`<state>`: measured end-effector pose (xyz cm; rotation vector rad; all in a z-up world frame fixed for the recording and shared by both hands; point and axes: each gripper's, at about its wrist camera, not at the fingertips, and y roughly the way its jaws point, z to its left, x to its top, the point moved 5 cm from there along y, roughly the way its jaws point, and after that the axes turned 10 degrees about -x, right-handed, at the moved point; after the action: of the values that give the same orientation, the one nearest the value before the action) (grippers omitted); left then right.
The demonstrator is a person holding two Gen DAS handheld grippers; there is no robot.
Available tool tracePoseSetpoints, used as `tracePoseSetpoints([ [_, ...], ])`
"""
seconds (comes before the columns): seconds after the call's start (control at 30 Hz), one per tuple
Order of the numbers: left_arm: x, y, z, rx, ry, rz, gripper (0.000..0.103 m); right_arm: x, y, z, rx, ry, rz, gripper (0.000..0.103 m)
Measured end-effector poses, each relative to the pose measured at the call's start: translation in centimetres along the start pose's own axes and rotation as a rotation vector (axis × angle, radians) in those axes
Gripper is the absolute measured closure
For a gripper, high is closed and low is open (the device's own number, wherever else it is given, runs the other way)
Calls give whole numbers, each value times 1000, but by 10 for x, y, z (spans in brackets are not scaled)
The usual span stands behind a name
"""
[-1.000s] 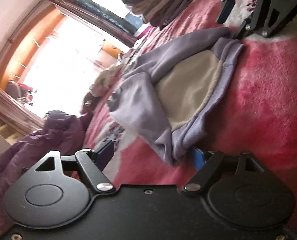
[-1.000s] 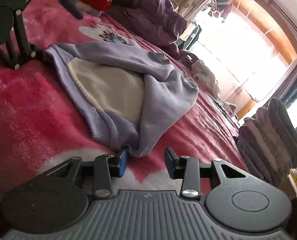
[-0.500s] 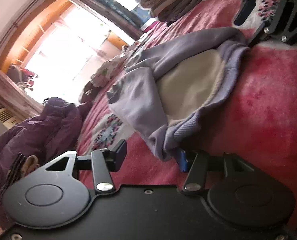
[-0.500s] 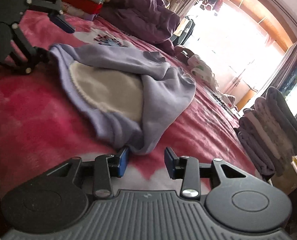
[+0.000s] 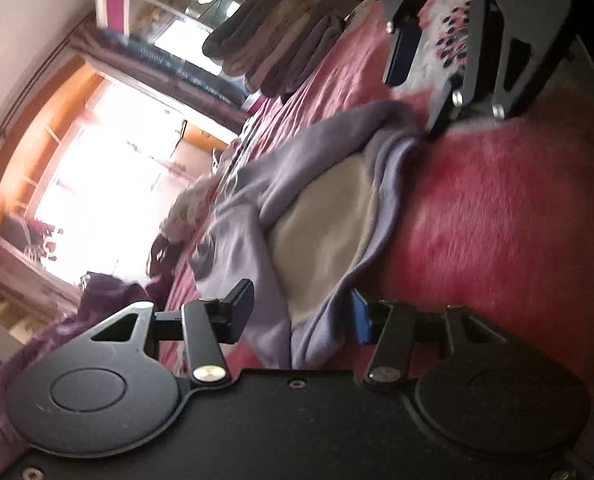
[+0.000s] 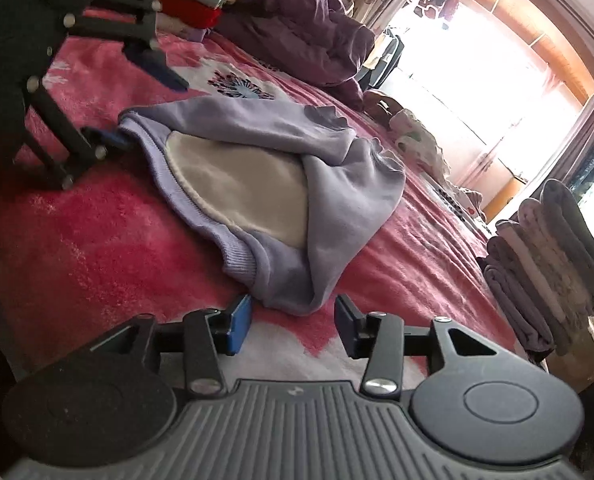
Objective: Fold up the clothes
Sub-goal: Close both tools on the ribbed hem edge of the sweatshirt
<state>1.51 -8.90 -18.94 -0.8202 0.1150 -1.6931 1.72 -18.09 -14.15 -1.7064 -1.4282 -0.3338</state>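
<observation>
The lilac garment [image 6: 257, 184] lies on the pink blanket [image 6: 77, 240], long axis running from 12 o'clock of the right gripper [image 6: 293, 322] across to the left gripper [image 5: 301, 316]. Each gripper sits at one hem corner. Left jaws are closing with cloth between them; right jaws are opening, cloth just ahead, not pinched. Folded stacks [image 6: 553, 264] stand at 3 o'clock, a bright window beyond.

Fleecy sweatshirt [image 6: 337, 184] (fuzzy blanket [image 6: 77, 240])
</observation>
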Motion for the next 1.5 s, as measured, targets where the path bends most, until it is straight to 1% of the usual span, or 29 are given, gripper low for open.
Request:
tracePoseSetpoints([
  [0.07,12,4,-4,-20,22,-19,56,-1,-2,0,-2,1,-2,55],
  [0.13,24,9,-9,-58,37,-40,56,-3,-4,-3,0,18,1,53],
  [0.2,36,13,-14,-88,50,-52,56,-5,-6,-7,-10,31,2,45],
  [0.27,47,16,-20,-104,66,-66,58,-8,-8,-9,-16,36,1,42],
  [0.33,56,20,-24,-114,74,-75,59,-10,-9,-11,-20,38,-1,41],
  [0.4,61,24,-24,-120,69,-75,63,-12,-10,-12,-25,41,-2,41],
  [0.43,62,26,-22,-129,54,-73,86,-13,-11,-12,-27,39,-4,41],
  [0.47,63,26,-18,-146,26,-75,97,-13,-11,-12,-30,34,-8,41],
  [0.57,66,20,-4,-202,-81,-95,97,-13,-12,-8,-46,5,-27,41],
  [0.6,66,19,1,-220,-131,-104,97,-13,-12,-6,-57,-16,-38,41],
  [0.67,66,18,9,-243,-193,-113,97,-11,-11,-1,-74,-58,-59,41],
  [0.7,66,19,10,-247,-207,-115,97,-11,-10,1,-76,-78,-68,41],
  [0.83,67,17,-5,-238,-167,-112,97,-7,1,2,-71,-107,-85,43],
  [0.87,66,17,-6,-244,-176,-114,97,-6,4,2,-65,-109,-88,46],
  [0.9,66,17,-6,-247,-185,-117,97,-6,7,1,-60,-111,-90,53],
  [0.93,66,17,-4,-246,-190,-120,97,-5,9,1,-54,-115,-91,55],
  [0.97,65,17,-3,-244,-188,-122,97,-4,11,1,-53,-114,-90,65],
  [1.0,64,16,-3,-241,-183,-123,97,-4,13,0,-55,-109,-88,79],
  [1.03,63,15,-4,-238,-179,-124,97,-3,14,0,-58,-105,-85,83],
  [1.13,61,17,-5,-236,-168,-123,97,-3,16,0,-73,-95,-88,84],
  [1.17,61,18,-5,-235,-166,-124,97,-3,16,1,-83,-104,-93,82],
  [1.2,60,18,-6,-235,-165,-125,97,-3,15,3,-95,-118,-102,74],
  [1.23,60,18,-6,-233,-163,-126,97,-4,15,5,-106,-133,-112,71],
  [1.33,58,17,-8,-223,-158,-127,96,-4,16,6,-101,-147,-127,71],
  [1.37,56,15,-8,-227,-162,-125,95,-4,17,6,-91,-146,-129,75],
  [1.4,54,12,-8,-239,-168,-122,92,-3,17,5,-74,-139,-127,80],
  [1.43,51,9,-8,-250,-175,-118,81,-3,18,4,-63,-131,-126,82],
  [1.47,48,4,-7,-257,-176,-118,72,-2,18,3,-59,-123,-125,89],
  [1.5,43,-3,-4,-259,-174,-119,69,-2,18,2,-55,-113,-124,93],
])
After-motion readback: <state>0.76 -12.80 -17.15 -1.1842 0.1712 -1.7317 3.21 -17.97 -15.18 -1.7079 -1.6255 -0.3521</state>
